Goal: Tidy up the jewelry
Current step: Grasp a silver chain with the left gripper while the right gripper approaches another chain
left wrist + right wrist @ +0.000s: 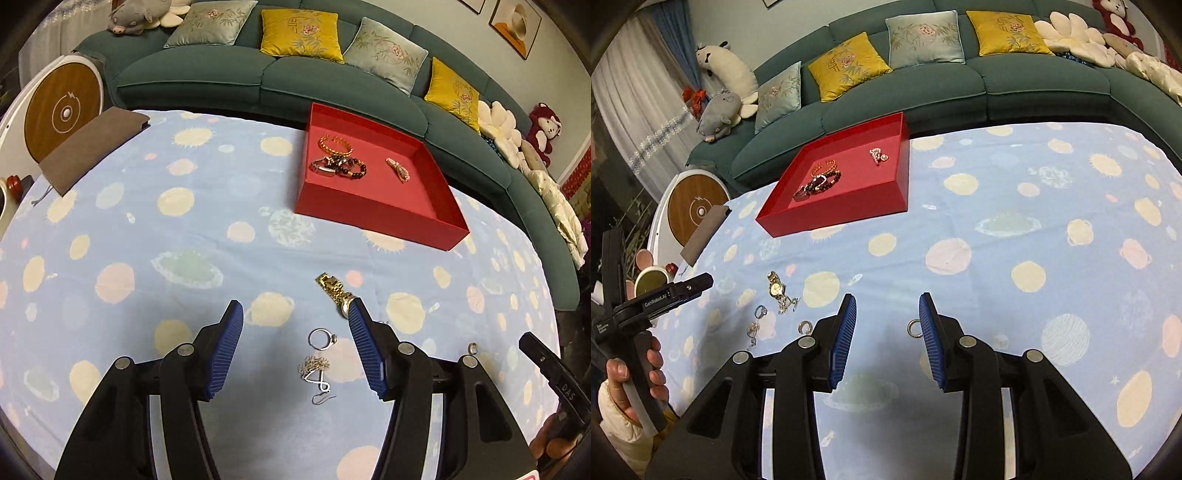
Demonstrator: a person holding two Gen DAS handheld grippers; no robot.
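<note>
The loose jewelry lies in a small cluster on the blue planet-print surface (147, 229), near the person's edge and well short of the red tray (380, 212). In the left wrist view a silver ring (322, 339) sits between the fingers of the left gripper (295, 312), slightly nearer its right-hand finger, with a fine chain and earring hook (316, 373) just behind it toward the camera. A gold watch (334, 291) lies just beyond, its band running diagonally away and to the left, its case end touching or tucked behind the tip of that finger. The left gripper's jaws stand wide apart and hold nothing.

The right gripper (888, 306) is likewise spread wide and empty. A second small ring (915, 328) lies flat right against the inner face of its right-hand finger; a curved silver piece (805, 326) rests just outside its other finger.

The tray, well apart from both grippers and farther up the surface, already holds bracelets (338, 158) and a pink beaded piece (397, 169).

Each gripper has a ring in its own gap, so either could close first. For the left, the ring lies ahead and low between the fingers; a short forward descent would seem to centre it, though the watch beside the fingertip could get nudged
</note>
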